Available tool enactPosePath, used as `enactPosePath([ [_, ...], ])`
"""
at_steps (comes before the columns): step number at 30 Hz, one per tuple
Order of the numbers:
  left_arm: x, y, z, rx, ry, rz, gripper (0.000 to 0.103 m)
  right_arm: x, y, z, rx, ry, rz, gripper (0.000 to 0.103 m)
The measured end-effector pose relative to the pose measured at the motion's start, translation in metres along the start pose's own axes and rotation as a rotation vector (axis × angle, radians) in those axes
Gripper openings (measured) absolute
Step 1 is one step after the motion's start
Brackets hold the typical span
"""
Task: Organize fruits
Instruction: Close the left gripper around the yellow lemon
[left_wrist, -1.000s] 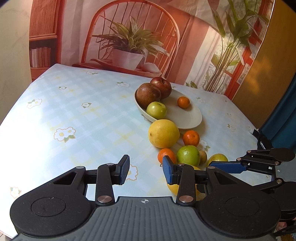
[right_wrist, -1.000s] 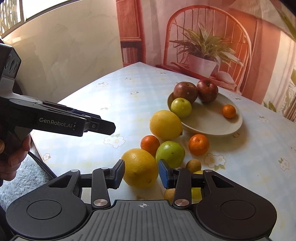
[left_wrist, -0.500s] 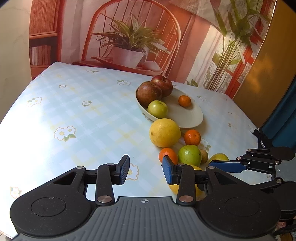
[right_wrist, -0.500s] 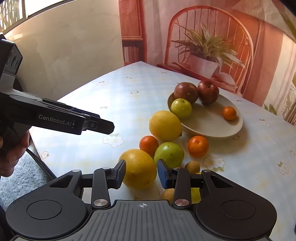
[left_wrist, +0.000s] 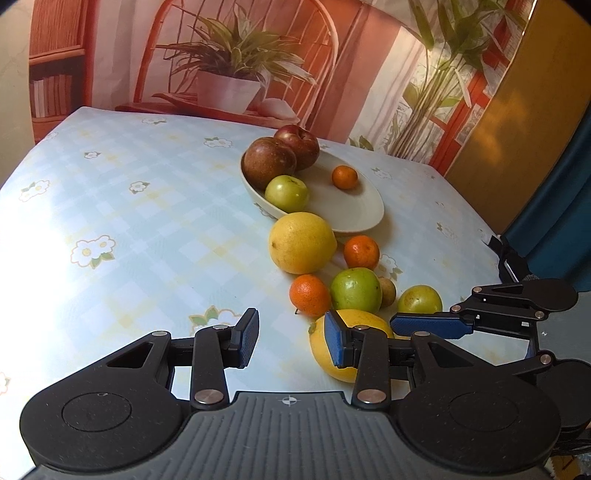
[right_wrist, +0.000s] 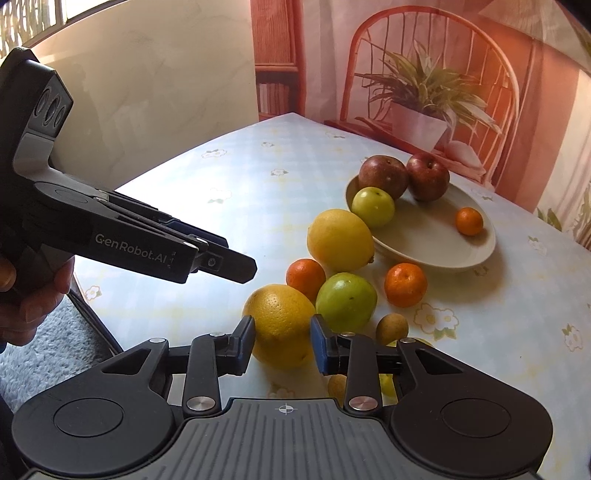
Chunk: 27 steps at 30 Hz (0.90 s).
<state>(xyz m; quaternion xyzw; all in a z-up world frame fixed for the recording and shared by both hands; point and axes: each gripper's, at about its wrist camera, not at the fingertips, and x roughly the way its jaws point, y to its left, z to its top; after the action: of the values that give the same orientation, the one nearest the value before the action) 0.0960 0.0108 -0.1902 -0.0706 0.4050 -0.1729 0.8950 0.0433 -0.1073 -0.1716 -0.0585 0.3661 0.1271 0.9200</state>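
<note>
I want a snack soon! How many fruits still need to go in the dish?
Done: the white oval dish holds four fruits. In hand: the right gripper has just been closing on the big yellow citrus. Left: about seven more on the checked tablecloth, including the other large yellow citrus.

We see left gripper (left_wrist: 290, 341) jaws apart over bare tablecloth (left_wrist: 129, 236), nothing between them. Right gripper (left_wrist: 413, 326) enters from the right, one blue pad against the near yellow citrus (left_wrist: 328, 354). Bowl (left_wrist: 354, 210) holds two red apples (left_wrist: 284, 155), a green fruit (left_wrist: 286, 192) and a tangerine (left_wrist: 344, 177). Loose fruit lies between bowl and grippers.
</note>
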Motion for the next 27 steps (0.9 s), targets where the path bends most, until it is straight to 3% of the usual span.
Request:
enactPosePath([
  [6,0.006,-0.008,0.001,0.042,0.006,-0.031,0.040,-0.005,-0.010,-0.007,0.045,-0.001,0.019,0.030],
  [27,0.018,-0.020,0.002,0.006,0.035,-0.196,0.040,-0.011,-0.022,-0.033,0.079,0.001,0.045,0.033],
])
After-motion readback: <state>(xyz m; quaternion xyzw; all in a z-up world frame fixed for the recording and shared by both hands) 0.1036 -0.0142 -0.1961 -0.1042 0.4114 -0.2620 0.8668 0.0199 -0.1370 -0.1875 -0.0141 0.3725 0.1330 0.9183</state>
